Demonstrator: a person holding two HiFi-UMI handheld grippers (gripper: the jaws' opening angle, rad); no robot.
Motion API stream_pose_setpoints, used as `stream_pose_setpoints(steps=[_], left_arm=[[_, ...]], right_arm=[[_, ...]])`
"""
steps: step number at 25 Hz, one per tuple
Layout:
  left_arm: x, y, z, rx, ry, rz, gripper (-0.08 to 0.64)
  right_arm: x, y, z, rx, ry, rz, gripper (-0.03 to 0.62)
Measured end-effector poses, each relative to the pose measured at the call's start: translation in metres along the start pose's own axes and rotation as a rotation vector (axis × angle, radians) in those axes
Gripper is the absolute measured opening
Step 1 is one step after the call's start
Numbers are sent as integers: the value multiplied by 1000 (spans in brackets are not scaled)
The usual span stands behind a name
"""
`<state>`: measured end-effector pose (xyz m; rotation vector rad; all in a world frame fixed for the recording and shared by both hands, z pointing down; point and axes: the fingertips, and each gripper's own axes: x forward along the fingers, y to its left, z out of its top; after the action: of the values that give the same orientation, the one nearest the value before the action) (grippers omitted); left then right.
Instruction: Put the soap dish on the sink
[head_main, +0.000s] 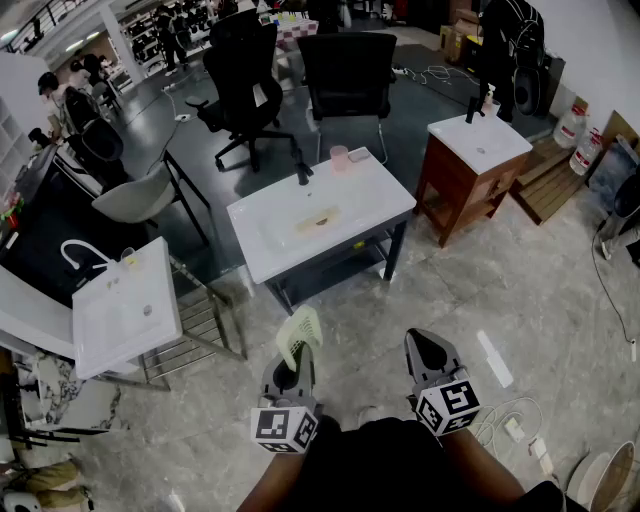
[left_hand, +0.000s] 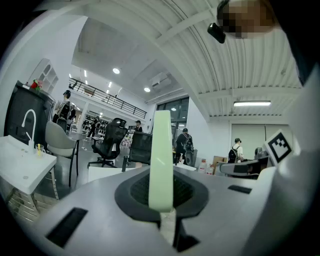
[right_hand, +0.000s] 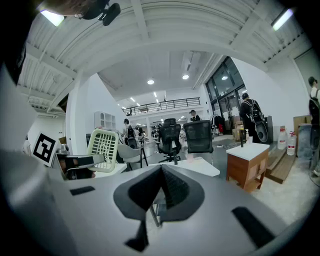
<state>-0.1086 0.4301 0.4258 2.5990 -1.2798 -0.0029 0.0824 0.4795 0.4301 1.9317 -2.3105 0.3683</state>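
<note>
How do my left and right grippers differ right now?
The left gripper is shut on the pale green soap dish; the right gripper is shut on nothing. The dish stands on edge, sticking out past the left gripper's tips; the right gripper's dark pads meet bare. Both are held side by side, short of the white sink.

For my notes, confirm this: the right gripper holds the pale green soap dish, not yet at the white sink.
Wrong gripper: the left gripper holds the pale green soap dish, as the left gripper view shows, not yet at the white sink.
</note>
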Motion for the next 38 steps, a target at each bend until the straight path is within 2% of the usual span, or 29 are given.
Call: stream_pose_setpoints(steps=[6, 13, 19, 28, 31, 38], left_arm=[[-16, -15, -7, 10, 9, 11, 23], [-27, -25, -6, 12, 18, 25, 23], [-19, -10, -18, 4, 44, 47, 23], [49, 23, -20, -25, 59, 32, 23], [84, 40, -16, -39, 52, 32, 23], [160, 102, 7, -68, 27, 47, 23]], right_arm=[[-20, 0, -6, -36, -10, -15, -3], [-27, -7, -11, 3, 6, -26, -3], [-8, -11, -23, 19, 29, -4, -3], [44, -28, -15, 7, 48, 9, -3], [77, -34, -10, -17, 62, 49, -3], [167, -47, 28, -62, 72, 65, -3]])
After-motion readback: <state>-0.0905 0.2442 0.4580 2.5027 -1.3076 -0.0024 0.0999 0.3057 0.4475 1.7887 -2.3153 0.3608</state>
